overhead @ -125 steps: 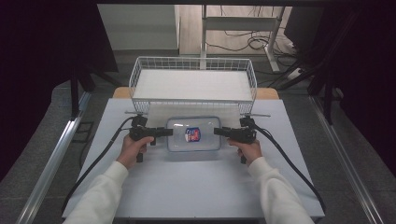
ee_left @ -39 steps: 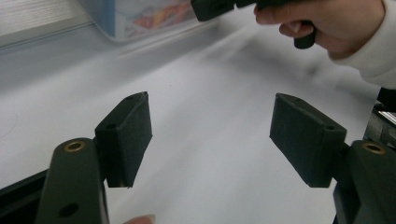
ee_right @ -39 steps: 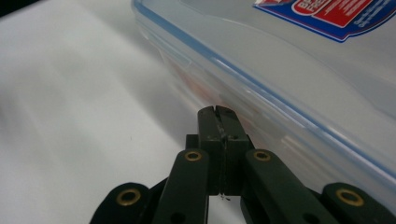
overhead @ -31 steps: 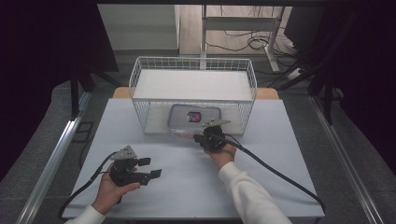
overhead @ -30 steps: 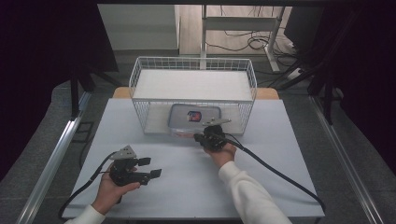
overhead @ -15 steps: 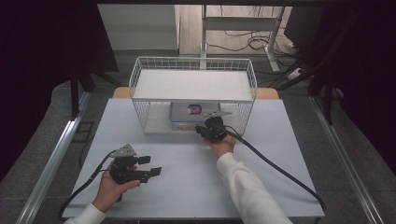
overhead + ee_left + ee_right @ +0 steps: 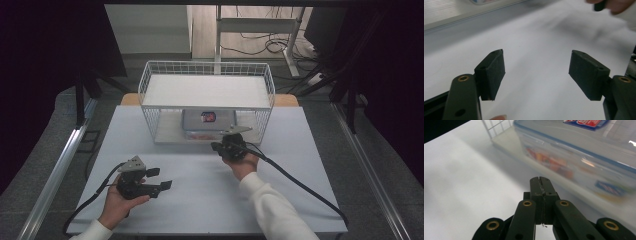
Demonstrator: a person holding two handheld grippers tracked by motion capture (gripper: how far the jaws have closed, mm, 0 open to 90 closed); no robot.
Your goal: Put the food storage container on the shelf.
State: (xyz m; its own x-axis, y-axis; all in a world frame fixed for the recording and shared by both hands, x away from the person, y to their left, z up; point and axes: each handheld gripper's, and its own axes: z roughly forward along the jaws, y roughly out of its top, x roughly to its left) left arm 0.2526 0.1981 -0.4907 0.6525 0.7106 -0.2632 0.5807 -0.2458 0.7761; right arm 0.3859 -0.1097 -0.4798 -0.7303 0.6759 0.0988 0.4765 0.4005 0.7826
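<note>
**Box sits on the lower shelf of the wire rack, right claw closed just in front of it**

Box is what we see first from the high view: a clear lidded container with a red and blue label on top, resting on the bottom shelf of the white wire rack, under the rack's upper shelf. The rack stands at the far side of the white table. Our right gripper is at the rack's open front, just beside the box's near edge; whether it touches the box we cannot tell from here. Our left gripper is held low over the near left part of the table, well apart from the rack, with its cable running off toward the table's near left corner.

From the left gripper view, we see its two jaws standing apart with nothing between them, only bare table beyond. The other hand shows blurred at the top right.

From the right gripper view, we see the right gripper with its jaws pressed together, holding nothing. The box lies close ahead, its blue-rimmed lid and labelled side visible, beside the rack's wire wall.
</note>
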